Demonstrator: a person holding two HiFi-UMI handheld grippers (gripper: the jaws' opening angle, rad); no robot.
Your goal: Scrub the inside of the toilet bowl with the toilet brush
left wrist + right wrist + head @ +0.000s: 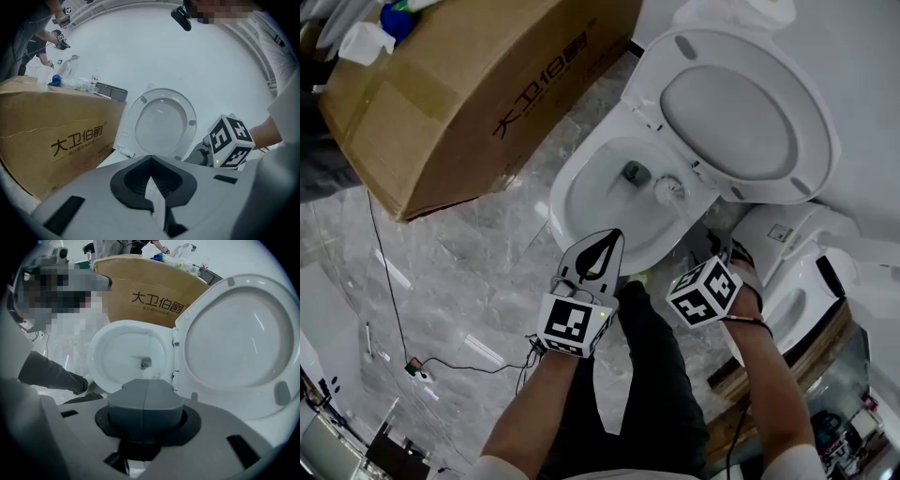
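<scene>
**A:** Status of the left claw?

**B:** Left claw (150,161): the two curved jaws meet at their tips, with nothing between them. It hangs above the near rim of the toilet bowl (581,202).

**A:** And the right claw?

**B:** Right claw (146,385): the grey pads are pressed flat together along one seam, and no object is seen between them. It sits just beside the bowl's right side and points into the bowl.

**A:** Location of the toilet brush?

**B:** Toilet brush (668,190): its white round head is inside the bowl, against the rear wall, near the drain opening (636,172). I cannot trace the handle.

**A:** Surroundings?

**B:** The lid (741,112) is raised. A cardboard box (478,84) stands on the grey marble floor (469,272), left of the bowl.
</scene>
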